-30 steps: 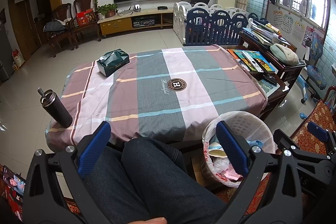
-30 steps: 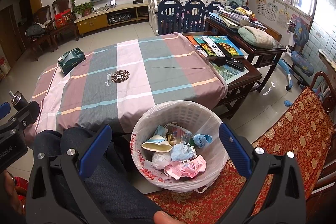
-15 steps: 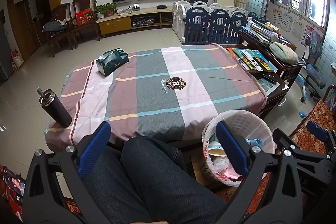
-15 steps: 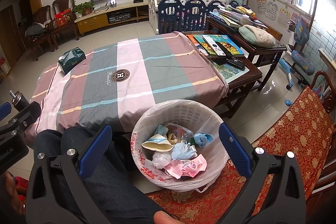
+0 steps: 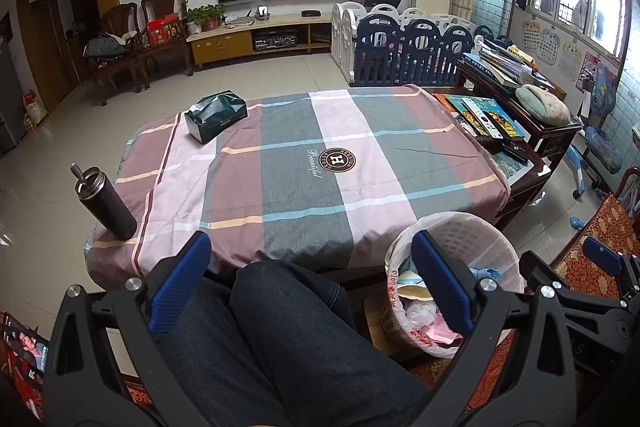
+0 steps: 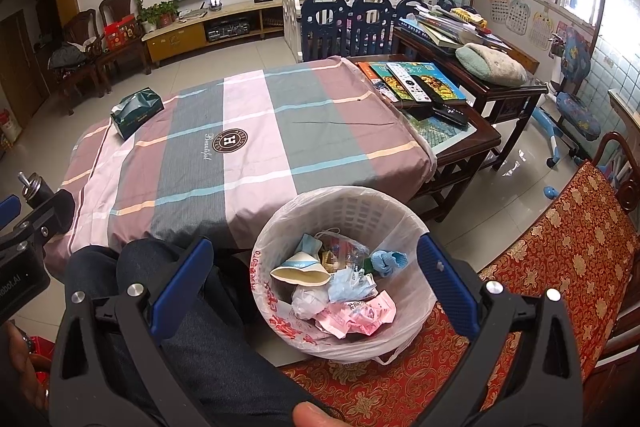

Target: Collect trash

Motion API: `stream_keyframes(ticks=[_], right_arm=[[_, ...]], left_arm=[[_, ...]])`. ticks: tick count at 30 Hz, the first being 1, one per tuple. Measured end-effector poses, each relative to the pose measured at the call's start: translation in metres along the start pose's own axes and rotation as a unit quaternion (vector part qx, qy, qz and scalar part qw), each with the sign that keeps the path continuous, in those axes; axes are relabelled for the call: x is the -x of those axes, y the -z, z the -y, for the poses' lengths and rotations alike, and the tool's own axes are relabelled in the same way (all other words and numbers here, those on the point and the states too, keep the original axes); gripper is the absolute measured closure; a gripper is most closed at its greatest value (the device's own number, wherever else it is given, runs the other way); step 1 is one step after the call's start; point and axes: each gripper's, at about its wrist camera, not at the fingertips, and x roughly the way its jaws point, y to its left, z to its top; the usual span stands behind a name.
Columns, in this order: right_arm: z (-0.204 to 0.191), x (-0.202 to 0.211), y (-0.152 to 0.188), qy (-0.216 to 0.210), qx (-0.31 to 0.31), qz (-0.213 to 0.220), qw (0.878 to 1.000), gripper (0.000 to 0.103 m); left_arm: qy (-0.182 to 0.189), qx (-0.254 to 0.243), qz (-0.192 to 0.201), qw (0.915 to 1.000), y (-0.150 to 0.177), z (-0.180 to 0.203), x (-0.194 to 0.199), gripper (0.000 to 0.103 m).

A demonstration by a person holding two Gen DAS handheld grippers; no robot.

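Both the left claw point(image 5: 310, 269) and right claw point(image 6: 316, 267) gape wide, holding nothing. The lined wastebasket point(image 6: 280, 227), full of trash point(image 6: 340, 291), sits beside the person's knee point(image 6: 160, 267). A tissue box point(image 5: 216, 115) and flask point(image 5: 105, 202) rest on the cloth-covered surface point(image 5: 320, 147).

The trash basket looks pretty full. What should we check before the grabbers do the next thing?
1. Left gripper open and empty: ok.
2. Right gripper open and empty: ok.
3. Trash basket upright, liner over its rim: ok.
4. Room left in the basket: ok, the trash sits below the rim.
5. Loose trash on the striped tablecloth: none seen; only a tissue box and a dark bottle.
6. Trash on the floor under the table: cannot tell.
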Motion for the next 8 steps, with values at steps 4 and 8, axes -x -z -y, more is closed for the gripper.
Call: stream_keyframes(ticks=[4,8], right_arm=[[-0.0022,0.0008,0.0022,0.000,-0.002,0.000,1.000,0.003],[-0.0009,0.0003,0.0000,-0.003,-0.002,-0.001,1.000,0.003]], left_arm=[[-0.001,0.002,-0.007,1.0000,-0.0005,-0.0013,-0.0042,0.003],[-0.005,0.003,-0.012,0.9999,0.0001,-0.0028,-0.0080,0.003]])
